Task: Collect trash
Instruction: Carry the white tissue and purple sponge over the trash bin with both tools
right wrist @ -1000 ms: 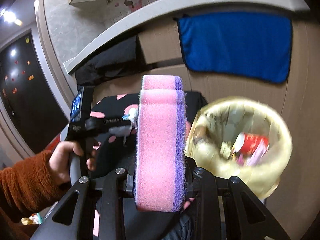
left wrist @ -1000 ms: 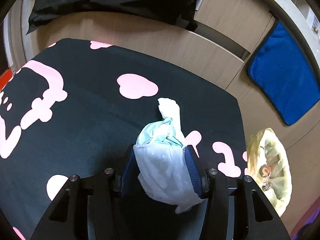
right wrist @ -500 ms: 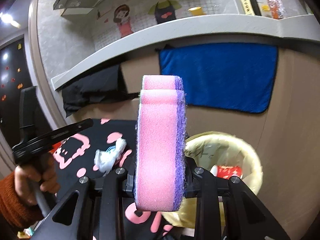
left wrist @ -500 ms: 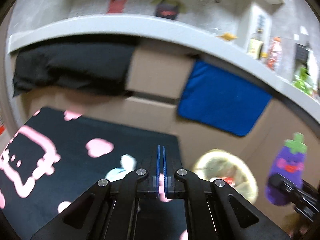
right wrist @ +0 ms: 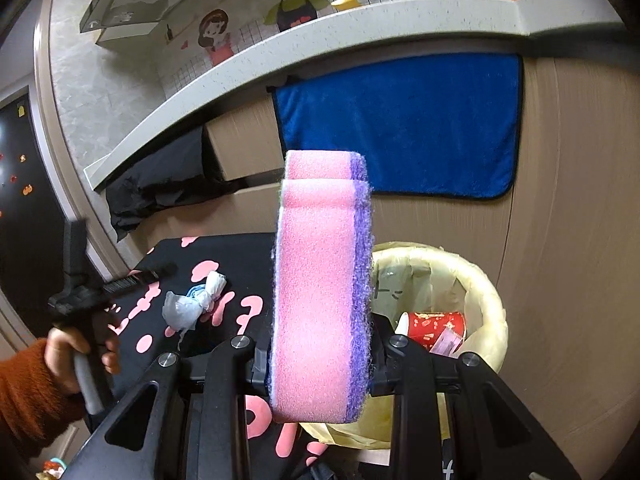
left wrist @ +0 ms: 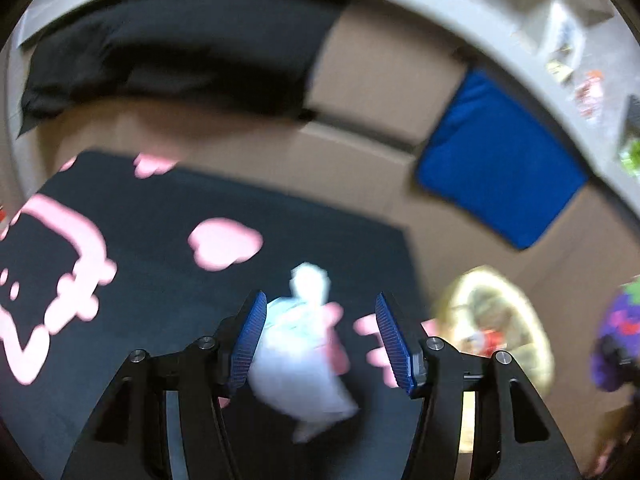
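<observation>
A hand (right wrist: 76, 354) in an orange sleeve (right wrist: 28, 396) is at 8 o'clock in the right wrist view. It holds the left gripper (left wrist: 320, 340) by its handle. That gripper's jaws are apart and opening. The white tied bag (left wrist: 300, 356) shows between them in the blurry left wrist view. In the right wrist view the bag lies on the table (left wrist: 120, 300), and the gripper is up above it, not touching.

The table has a black cloth with pink shapes. The bag is near the table's right edge.

In the middle, the right gripper (right wrist: 322, 364) is clamped on a pink and purple sponge (right wrist: 320, 300). The sponge stands up tall.

At 4 o'clock from the sponge is the trash bin (right wrist: 486, 300) with a yellow liner. A red paper cup (right wrist: 436, 328) lies inside it. A blue towel (right wrist: 400, 128) hangs on the cupboard behind, at 1 o'clock.
</observation>
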Demonstrator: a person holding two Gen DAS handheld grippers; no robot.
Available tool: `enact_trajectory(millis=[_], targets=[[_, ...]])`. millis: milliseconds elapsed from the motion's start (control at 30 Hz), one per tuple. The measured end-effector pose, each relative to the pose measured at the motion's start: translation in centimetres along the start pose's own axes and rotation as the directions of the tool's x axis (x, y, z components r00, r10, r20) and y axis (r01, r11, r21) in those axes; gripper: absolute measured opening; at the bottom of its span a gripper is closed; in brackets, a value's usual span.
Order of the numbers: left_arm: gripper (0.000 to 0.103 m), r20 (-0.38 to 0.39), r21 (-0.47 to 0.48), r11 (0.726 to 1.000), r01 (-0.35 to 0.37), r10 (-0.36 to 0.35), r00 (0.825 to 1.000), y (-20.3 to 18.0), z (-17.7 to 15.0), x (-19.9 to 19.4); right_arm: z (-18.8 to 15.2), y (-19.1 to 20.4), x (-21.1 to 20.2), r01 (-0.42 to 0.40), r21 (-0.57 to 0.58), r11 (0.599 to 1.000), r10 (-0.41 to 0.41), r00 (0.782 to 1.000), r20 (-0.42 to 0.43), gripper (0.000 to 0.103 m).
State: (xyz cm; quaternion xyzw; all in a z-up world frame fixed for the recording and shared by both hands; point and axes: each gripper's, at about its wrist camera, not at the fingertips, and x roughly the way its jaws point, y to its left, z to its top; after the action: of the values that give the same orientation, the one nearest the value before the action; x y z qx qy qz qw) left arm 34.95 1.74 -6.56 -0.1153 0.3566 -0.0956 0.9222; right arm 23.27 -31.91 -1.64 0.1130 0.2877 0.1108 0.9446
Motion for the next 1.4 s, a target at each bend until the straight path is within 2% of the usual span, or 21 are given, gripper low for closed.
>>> enact_trajectory(millis=[200,233,300,367,533,633,700,800,1033,1200,1400], targets=[[0.056,-0.138,0.008,0.998,-0.064,0.064,0.988,0.5,-1.4,5.5,0.1,0.3,0.7,0.019,-0.027,0.999,-0.019,1.0,-0.013,0.028],[0.055,-0.138,0.016,0.998,-0.066,0.067,0.988,0.4,-1.3,5.8,0.1,0.2,0.7,0.024,-0.03,0.999,-0.024,1.0,-0.012,0.028],[0.046,-0.122,0.019,0.997,-0.069,0.071,0.99,0.2,-1.0,5.7,0.1,0.1,0.6,0.036,-0.034,0.999,-0.037,0.999,-0.013,0.028],[0.043,-0.101,0.01,0.998,-0.062,0.063,0.993,-0.5,-0.5,4.6,0.1,0.0,0.5,0.043,-0.034,0.999,-0.043,0.999,-0.014,0.028],[0.043,0.016,0.06,0.998,0.002,-0.003,1.0,-5.2,0.7,-0.7,0.7,-0.7,0.3,0.061,-0.03,0.998,-0.061,0.998,-0.006,0.028],[0.044,0.1,0.122,0.991,0.055,-0.067,0.993,-9.4,0.7,-3.9,1.4,-1.1,0.1,0.077,-0.031,0.997,-0.077,0.997,0.0,0.028],[0.044,0.115,0.153,0.984,0.089,-0.107,0.988,-11.4,0.4,-4.6,1.9,-1.5,-0.1,0.09,-0.026,0.996,-0.09,0.996,0.003,0.028],[0.044,0.092,0.152,0.978,0.141,-0.156,0.984,-13.7,-0.3,-4.3,2.6,-2.2,-0.4,0.099,-0.013,0.995,-0.099,0.995,0.016,0.028],[0.045,0.056,0.202,0.966,0.158,-0.173,0.983,-17.8,-2.2,-2.2,2.3,-3.6,-0.1,0.134,-0.037,0.99,-0.134,0.991,0.012,0.029],[0.046,0.029,0.231,0.959,0.167,-0.178,0.984,-19.1,-3.2,-0.6,1.5,-5.5,1.8,0.125,0.003,0.992,-0.124,0.992,-0.03,0.029],[0.046,-0.016,0.221,0.962,0.163,-0.164,0.986,-19.5,-3.7,1.9,0.8,-7.0,3.7,0.122,0.022,0.992,-0.12,0.991,-0.066,0.029]])
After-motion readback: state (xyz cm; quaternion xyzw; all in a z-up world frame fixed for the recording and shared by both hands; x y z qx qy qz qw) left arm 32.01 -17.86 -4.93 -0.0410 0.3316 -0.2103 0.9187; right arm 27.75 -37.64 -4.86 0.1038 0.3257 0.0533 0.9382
